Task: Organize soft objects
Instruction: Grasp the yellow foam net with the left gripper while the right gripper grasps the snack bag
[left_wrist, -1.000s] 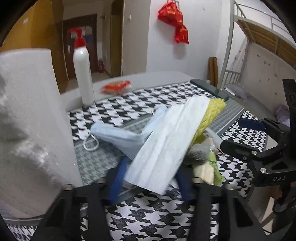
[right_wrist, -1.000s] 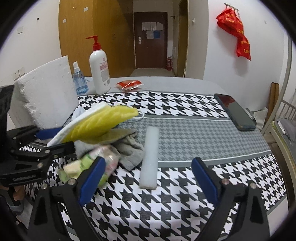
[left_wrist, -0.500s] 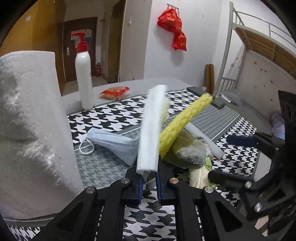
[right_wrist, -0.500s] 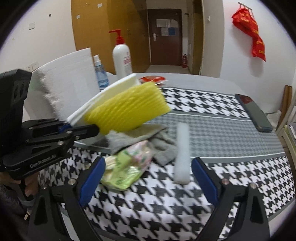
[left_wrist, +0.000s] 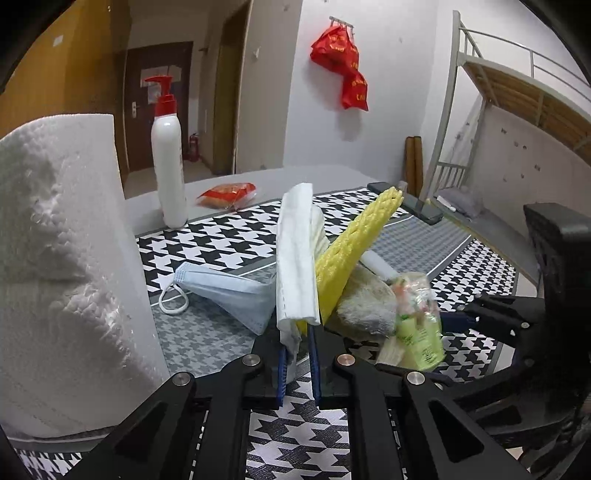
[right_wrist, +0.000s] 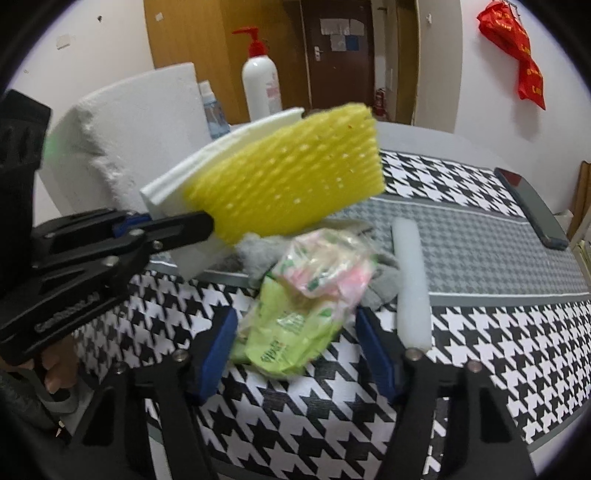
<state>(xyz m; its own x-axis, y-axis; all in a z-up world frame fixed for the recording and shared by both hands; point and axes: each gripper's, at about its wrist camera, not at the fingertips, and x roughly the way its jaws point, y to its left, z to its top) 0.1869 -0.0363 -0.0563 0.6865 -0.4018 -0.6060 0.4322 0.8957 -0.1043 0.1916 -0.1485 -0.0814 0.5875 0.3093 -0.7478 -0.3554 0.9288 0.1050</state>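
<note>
The left gripper (left_wrist: 297, 360) is clamped on a stack of two soft pieces, a white sheet (left_wrist: 297, 258) and a yellow foam net (left_wrist: 354, 251), which stand up and lean away from its blue pads (left_wrist: 282, 373); from the right wrist view the same gripper (right_wrist: 207, 225) reaches in from the left with the net (right_wrist: 291, 173) fanned out broad and the sheet (right_wrist: 207, 162) behind it, both lifted clear of the table (right_wrist: 480, 332). The right gripper (right_wrist: 295, 339) has just been closing, and its blue pads (right_wrist: 218, 347) now flank a green and pink snack bag (right_wrist: 306, 295) on the houndstooth cloth, the left pad against the bag's edge, the right one close beside it; whether they press it I cannot tell. Behind the bag lies a grey cloth (right_wrist: 258, 254), and just to its right a white foam strip (right_wrist: 410, 288) lies flat. In the left wrist view a blue face mask (left_wrist: 225, 295) lies on the cloth beside the clamped stack, with a large white foam block (left_wrist: 62, 258) on the left. At the back of the table stand a pump bottle (left_wrist: 168, 162) and a red packet (left_wrist: 227, 194); a dark phone (right_wrist: 532, 206) lies on the far right. A person's fingers (right_wrist: 59, 369) show under the left gripper's handle.
</note>
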